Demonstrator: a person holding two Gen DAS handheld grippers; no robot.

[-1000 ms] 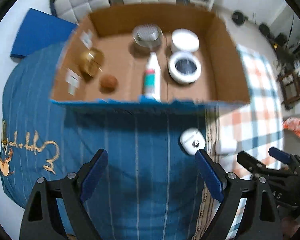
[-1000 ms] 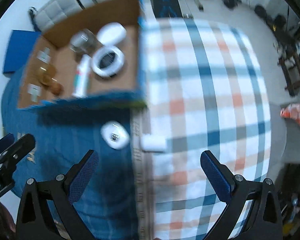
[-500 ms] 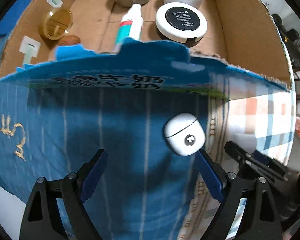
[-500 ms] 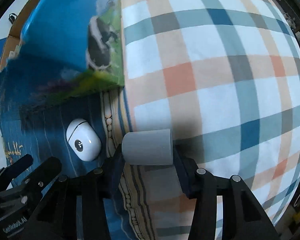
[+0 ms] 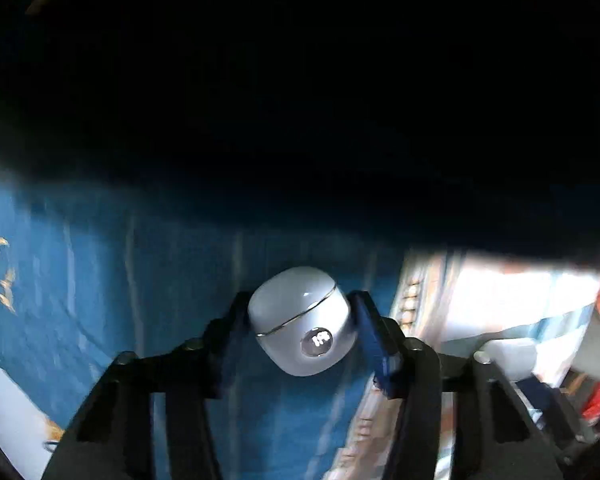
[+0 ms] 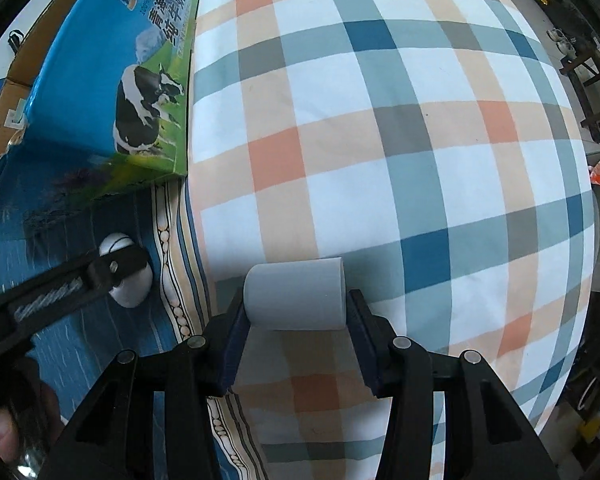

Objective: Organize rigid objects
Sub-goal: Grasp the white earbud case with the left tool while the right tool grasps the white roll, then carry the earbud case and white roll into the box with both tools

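Left tongs [image 5: 302, 330] clamp the white earbud case [image 5: 302, 326]; right tongs [image 6: 296, 314] clamp the grey cylinder [image 6: 296, 298]; both beside the milk carton box [image 6: 112, 88], not yet inside.

We saw a bed spread with a checked sheet [image 6: 400, 152] of white, orange, teal and grey squares, lit brightly and evenly from above. Along the left edge of that checked sheet lay a blue striped cloth [image 6: 100, 320] with a beaded border band, and in the left wrist view the same blue cloth [image 5: 100, 280] fell into deep shadow toward its far side. Beyond the right edge of the checked sheet we made out pale floor [image 6: 556, 12], a dark wooden piece of furniture [image 6: 596, 84] and a pair of shoes [image 6: 560, 38].
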